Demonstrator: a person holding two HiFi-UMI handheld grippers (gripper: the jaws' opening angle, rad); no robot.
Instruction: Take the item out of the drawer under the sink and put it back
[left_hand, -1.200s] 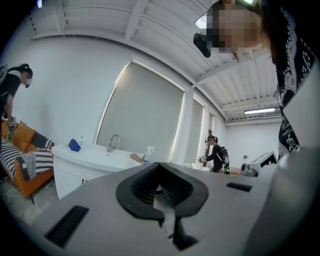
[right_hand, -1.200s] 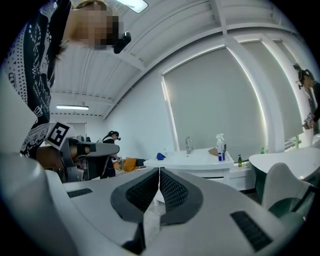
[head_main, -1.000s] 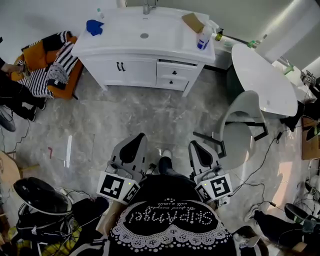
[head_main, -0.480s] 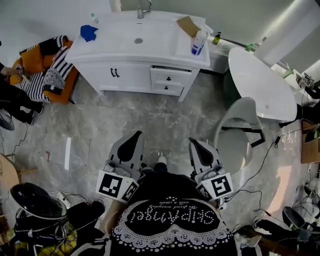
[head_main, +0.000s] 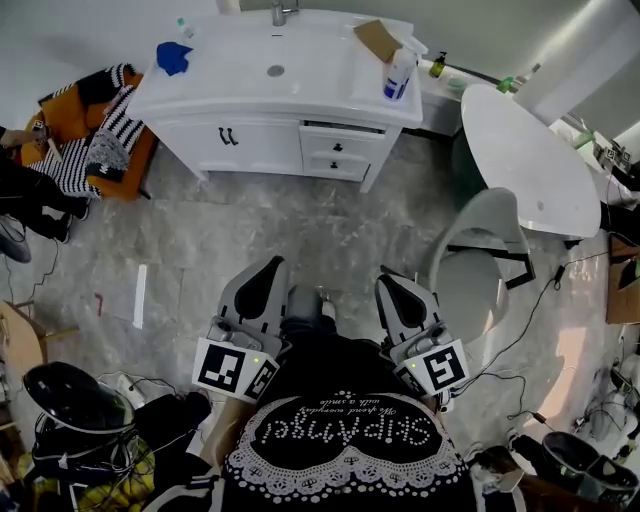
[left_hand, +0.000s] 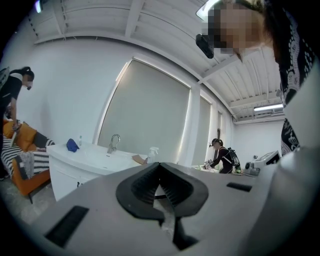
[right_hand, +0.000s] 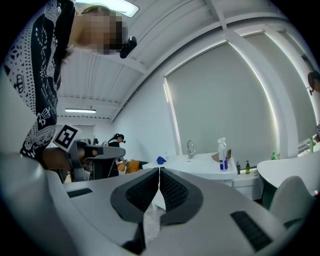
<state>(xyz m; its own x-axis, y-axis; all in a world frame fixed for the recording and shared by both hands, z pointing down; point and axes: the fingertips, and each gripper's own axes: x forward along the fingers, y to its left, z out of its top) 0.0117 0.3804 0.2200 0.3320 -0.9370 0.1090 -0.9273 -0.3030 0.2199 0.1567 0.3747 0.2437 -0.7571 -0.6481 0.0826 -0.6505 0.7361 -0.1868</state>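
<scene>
The room had a grey marble floor, with a white vanity and its sink against the far wall. Two drawers sat one above the other at the vanity's right end. A thin dark line showed above the top one, which may mean it was slightly ajar. The item was not visible and was presumably inside a drawer.

The drawers lay straight ahead of the person and well apart from both grippers, a little towards the right side. Their fronts ran crosswise to the line of approach. By this reading the right gripper was the nearer one for the handle.

Both grippers were held close to the torso, side by side, pointing about level at the vanity. The left gripper was clenched with nothing between its pads. The right was likewise clenched and empty.
</scene>
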